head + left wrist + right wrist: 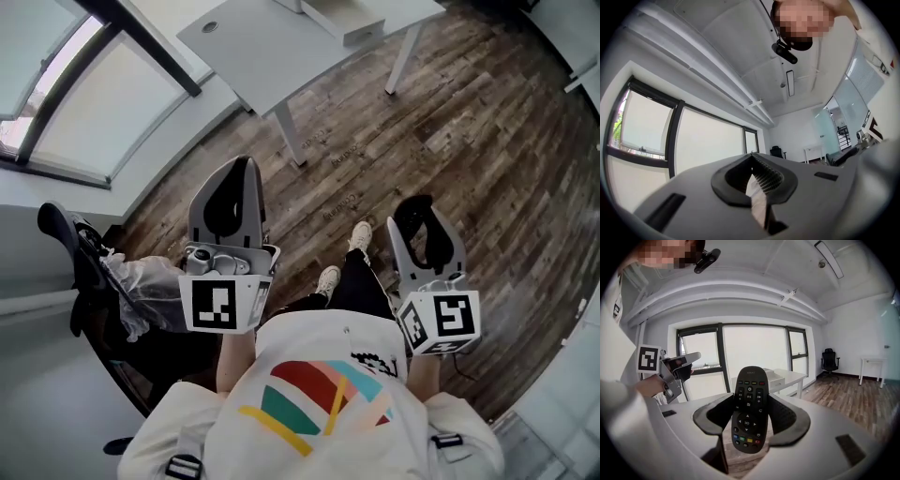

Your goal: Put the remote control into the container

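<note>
Your right gripper (750,398) clamps the remote control (749,411) between its pads. In its own view the remote stands upright at centre frame, buttons facing the camera. Your left gripper (751,158), low centre in its own view, has its jaws closed tip to tip on nothing, with the windows (708,140) behind it.

Bright daylight from windows (754,345); rims vignette dark, left gripper (751,155) seemingly soft.
</note>
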The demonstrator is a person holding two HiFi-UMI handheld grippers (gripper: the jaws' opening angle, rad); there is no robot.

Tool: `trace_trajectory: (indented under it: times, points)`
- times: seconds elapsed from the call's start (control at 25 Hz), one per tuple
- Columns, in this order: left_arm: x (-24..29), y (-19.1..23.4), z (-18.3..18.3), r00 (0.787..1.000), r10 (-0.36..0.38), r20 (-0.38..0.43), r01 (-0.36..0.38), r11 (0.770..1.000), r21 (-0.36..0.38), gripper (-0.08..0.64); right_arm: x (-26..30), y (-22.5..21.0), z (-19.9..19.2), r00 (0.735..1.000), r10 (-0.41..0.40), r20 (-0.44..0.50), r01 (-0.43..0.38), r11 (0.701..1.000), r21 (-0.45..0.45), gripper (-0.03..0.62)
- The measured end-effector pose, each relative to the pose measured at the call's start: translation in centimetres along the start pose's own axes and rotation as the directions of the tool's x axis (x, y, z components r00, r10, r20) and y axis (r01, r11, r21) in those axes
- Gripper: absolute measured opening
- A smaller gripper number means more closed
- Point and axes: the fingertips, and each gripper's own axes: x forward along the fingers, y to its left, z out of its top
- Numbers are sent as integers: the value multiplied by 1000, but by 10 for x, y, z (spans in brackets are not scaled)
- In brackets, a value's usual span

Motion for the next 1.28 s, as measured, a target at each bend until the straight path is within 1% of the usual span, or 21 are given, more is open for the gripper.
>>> trace_trajectory:
  times: [0.16, 0.36, 0.52, 0.6, 0.68, 0.8, 0.92, 1.04, 1.2, 1.28]
  points:
    - [23, 10, -10, 999, 53, -14, -53, 998, -25, 6, 26, -22, 7, 1000, 14, -19, -14, 1000, -3, 238]
    - [59, 23, -4, 994, 113, -1, -113, 994, -9, 6, 69, -46, 45, 998, 47, 30, -46, 997, -59, 238]
    - [84, 20, -11, 989, 146, -19, -146, 989, 8, 6, 100, -62, 57, 994, 104, 24, -102, 992, -72, 236]
    - [96, 24, -15, 985, 170, -31, -170, 985, 10, 6, 114, -69, 59, 992, 128, 14, -127, 989, -77, 238]
    - [108, 30, -17, 980, 194, -34, -194, 981, 21, 6, 125, -75, 65, 987, 157, 26, -155, 984, -83, 236]
    - [124, 36, -14, 973, 230, -9, -230, 972, 41, 6, 135, -92, 73, 981, 184, 54, -180, 981, -70, 236]
    - [127, 40, -15, 966, 258, 15, -258, 965, 38, 6, 136, -111, 73, 984, 169, 64, -165, 984, -61, 236]
    - [136, 39, -11, 964, 264, 32, -265, 964, 31, 6, 138, -122, 79, 985, 154, 73, -149, 986, -76, 236]
    - [154, 33, -11, 972, 233, 37, -234, 971, 40, 6, 144, -122, 92, 977, 191, 90, -185, 981, -65, 236]
    - [167, 36, -17, 975, 221, 34, -222, 975, 25, 6, 150, -120, 99, 976, 196, 101, -189, 980, -68, 236]
